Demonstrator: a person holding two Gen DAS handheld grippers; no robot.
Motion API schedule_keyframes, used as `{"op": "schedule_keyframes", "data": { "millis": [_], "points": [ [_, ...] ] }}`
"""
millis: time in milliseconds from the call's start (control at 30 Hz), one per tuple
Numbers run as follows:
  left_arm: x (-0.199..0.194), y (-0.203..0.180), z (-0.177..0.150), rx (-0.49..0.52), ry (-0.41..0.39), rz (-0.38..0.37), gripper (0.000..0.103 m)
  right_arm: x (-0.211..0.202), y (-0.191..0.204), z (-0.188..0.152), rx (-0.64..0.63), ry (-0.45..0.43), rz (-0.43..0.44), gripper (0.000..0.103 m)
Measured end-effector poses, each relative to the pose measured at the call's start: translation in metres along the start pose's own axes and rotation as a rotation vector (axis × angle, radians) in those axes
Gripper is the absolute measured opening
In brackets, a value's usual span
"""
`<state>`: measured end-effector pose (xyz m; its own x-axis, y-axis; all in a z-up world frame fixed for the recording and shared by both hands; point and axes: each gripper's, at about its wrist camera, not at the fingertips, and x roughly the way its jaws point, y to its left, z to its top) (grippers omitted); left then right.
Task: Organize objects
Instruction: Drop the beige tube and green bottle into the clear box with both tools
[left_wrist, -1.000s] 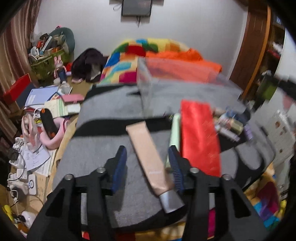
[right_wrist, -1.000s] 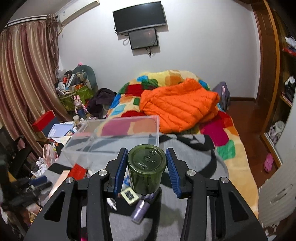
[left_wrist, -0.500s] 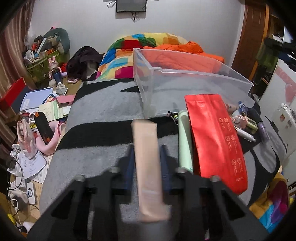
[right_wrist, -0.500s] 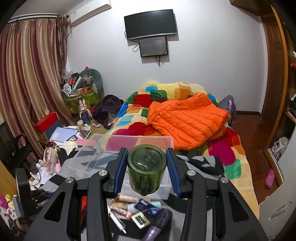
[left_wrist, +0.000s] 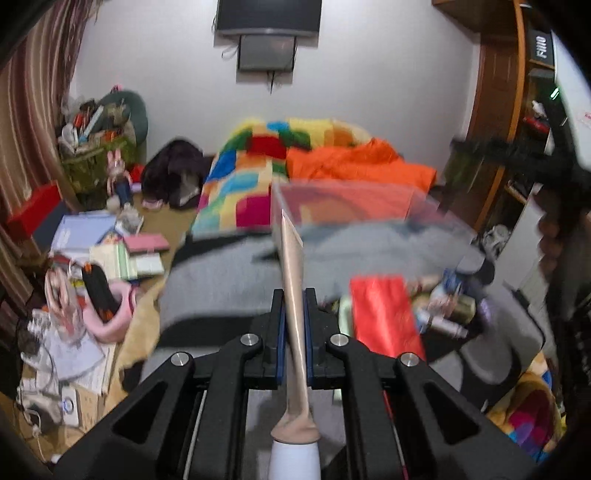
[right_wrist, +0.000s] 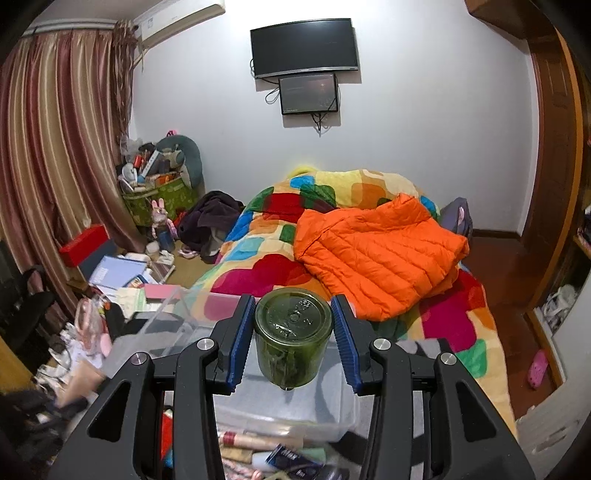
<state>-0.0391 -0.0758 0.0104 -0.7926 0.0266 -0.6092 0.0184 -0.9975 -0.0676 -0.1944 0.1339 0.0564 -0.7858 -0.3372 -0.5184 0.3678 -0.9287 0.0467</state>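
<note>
Beyond both pairs of fingers we are seeing the bed (right_wrist: 369, 229), covered by a patchwork quilt with an orange jacket (right_wrist: 376, 258) lying on it. Nearer, a grey blanket (left_wrist: 221, 280) is spreading under the fingers of the left gripper (left_wrist: 294, 325). On it, just ahead of those fingers and a little to their right, a clear plastic box (left_wrist: 351, 206) is standing; in the right wrist view the same box (right_wrist: 280, 402) is sitting below and just past the fingers. A red pouch (left_wrist: 384, 317) is lying to the right of the left fingers, with small bottles and tubes scattered further right.

We are clamping the left gripper tight on a beige tube (left_wrist: 293, 295): its flat body is pinched edge-on between the pads, the crimped end pointing ahead toward the box, the white cap hanging back toward us. The tube is off the blanket.

We are holding the right gripper (right_wrist: 293, 332) partly open around a green jar (right_wrist: 291, 336), base forward, above the box; whether the pads are pressing its sides we cannot tell.
</note>
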Motion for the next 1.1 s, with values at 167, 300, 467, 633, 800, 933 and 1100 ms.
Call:
{"op": "schedule_keyframes", "data": {
  "millis": [167,300,467,633,800,933,1100],
  "points": [
    [0.004,-0.009,0.035,0.032,-0.054,-0.004,0.007,0.028,0.006,-0.008,-0.026,0.078,0.005,0.039],
    [0.024,-0.015,0.061,0.047,-0.041,-0.017,0.007,0.043,0.014,-0.019,-0.096,0.105,-0.073,0.039],
    [0.058,-0.025,0.086,0.07,0.009,-0.05,0.007,0.057,0.023,-0.028,-0.171,0.146,-0.111,0.039],
    [0.103,-0.032,0.1,0.066,0.11,-0.074,0.007,0.074,0.028,-0.032,-0.166,0.213,-0.043,0.039],
    [0.129,-0.039,0.106,0.08,0.153,-0.072,0.007,0.079,0.027,-0.034,-0.113,0.259,0.068,0.049],
    [0.143,-0.046,0.107,0.105,0.169,-0.059,0.007,0.075,0.026,-0.036,-0.1,0.254,0.094,0.053],
    [0.161,-0.046,0.102,0.111,0.212,-0.045,0.007,0.059,0.02,-0.039,-0.092,0.234,0.091,0.059]
  ]
}}
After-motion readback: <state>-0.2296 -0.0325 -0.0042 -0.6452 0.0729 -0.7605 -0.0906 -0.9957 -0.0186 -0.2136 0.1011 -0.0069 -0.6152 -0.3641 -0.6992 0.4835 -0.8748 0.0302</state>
